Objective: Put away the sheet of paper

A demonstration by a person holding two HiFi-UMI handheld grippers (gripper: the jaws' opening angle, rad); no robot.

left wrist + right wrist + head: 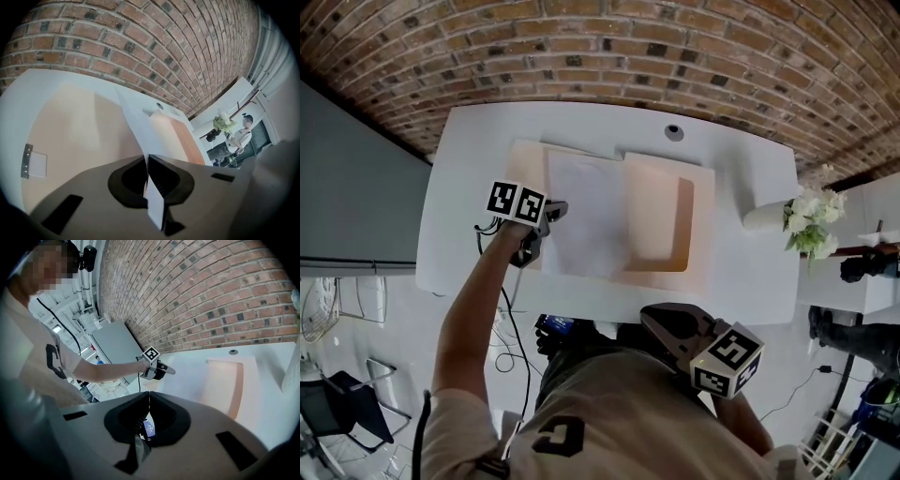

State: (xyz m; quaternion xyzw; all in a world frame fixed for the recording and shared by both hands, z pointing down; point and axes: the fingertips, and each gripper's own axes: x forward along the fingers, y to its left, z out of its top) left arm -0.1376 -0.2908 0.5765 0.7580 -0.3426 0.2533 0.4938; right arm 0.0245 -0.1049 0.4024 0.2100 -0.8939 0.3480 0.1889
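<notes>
A white sheet of paper (586, 216) lies across the middle of an open peach folder (661, 234) on the white table (750, 272). My left gripper (557, 209) is shut on the sheet's left edge. In the left gripper view the paper (136, 117) runs out from between the closed left gripper (146, 161) over the folder (70, 131). My right gripper (649, 315) hangs shut and empty off the table's near edge, close to the person's torso. From the right gripper view, the right gripper (148, 394) faces the left gripper (158, 369) and the folder (227, 380).
A vase of white flowers (812, 221) and a white roll (759, 217) stand at the table's right end. A cable grommet (674, 132) sits near the far edge. A brick wall (609, 47) backs the table. Another person (239, 138) stands far off to the right.
</notes>
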